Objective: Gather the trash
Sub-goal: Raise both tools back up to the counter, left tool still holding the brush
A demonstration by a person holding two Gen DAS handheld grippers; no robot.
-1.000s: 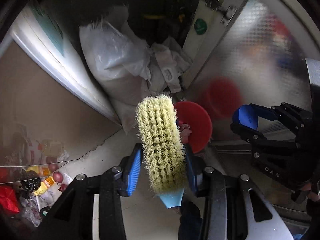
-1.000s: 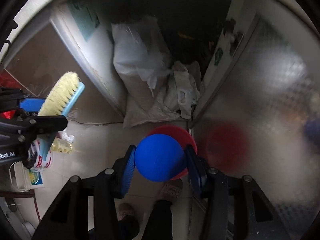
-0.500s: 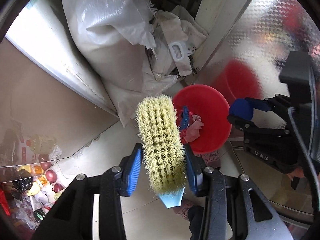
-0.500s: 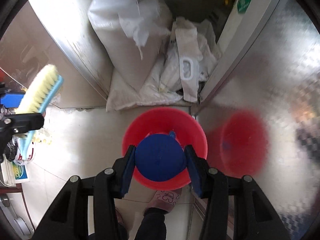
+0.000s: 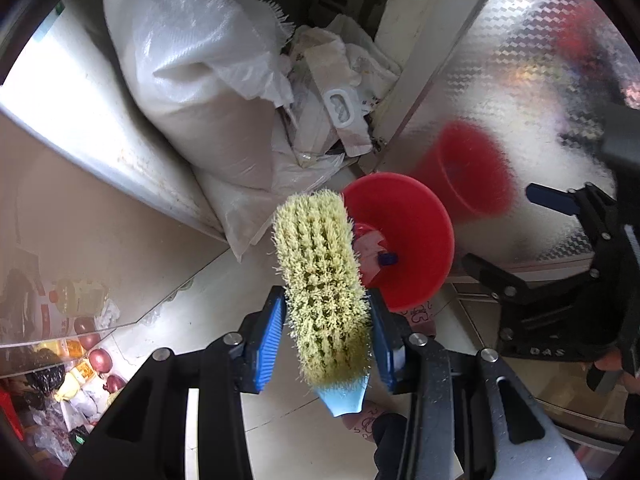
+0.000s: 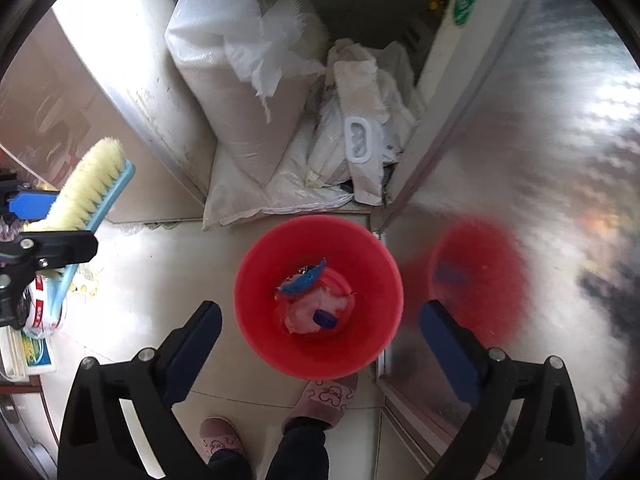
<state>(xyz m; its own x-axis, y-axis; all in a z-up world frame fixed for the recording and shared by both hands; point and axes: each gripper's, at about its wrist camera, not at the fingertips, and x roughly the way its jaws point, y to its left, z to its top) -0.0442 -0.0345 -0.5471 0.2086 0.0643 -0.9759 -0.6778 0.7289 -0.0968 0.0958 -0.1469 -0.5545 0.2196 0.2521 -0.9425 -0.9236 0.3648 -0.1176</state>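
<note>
A red bucket [image 6: 320, 320] stands on the floor below me; it also shows in the left wrist view [image 5: 416, 240]. Inside lie a pink wad [image 6: 316, 312], a blue scrap [image 6: 302, 280] and a small blue cap [image 6: 324, 318]. My right gripper [image 6: 320, 336] is open and empty above the bucket; in the left wrist view it is at the right [image 5: 560, 240]. My left gripper [image 5: 326, 336] is shut on a scrubbing brush [image 5: 320, 280] with yellow bristles and a light blue back, left of the bucket; it shows in the right wrist view [image 6: 80, 196].
White woven sacks [image 6: 240, 72] and crumpled bags [image 6: 360, 128] are piled behind the bucket. A shiny metal door [image 6: 540, 140] stands at the right and reflects the bucket. The person's slippered feet [image 6: 320, 400] are beside the bucket. Packets and onions [image 5: 80, 360] lie at the left.
My right gripper has opened and the blue round thing it held is gone from it; blue pieces now lie in the bucket. Both views have tilted down toward the bucket.
</note>
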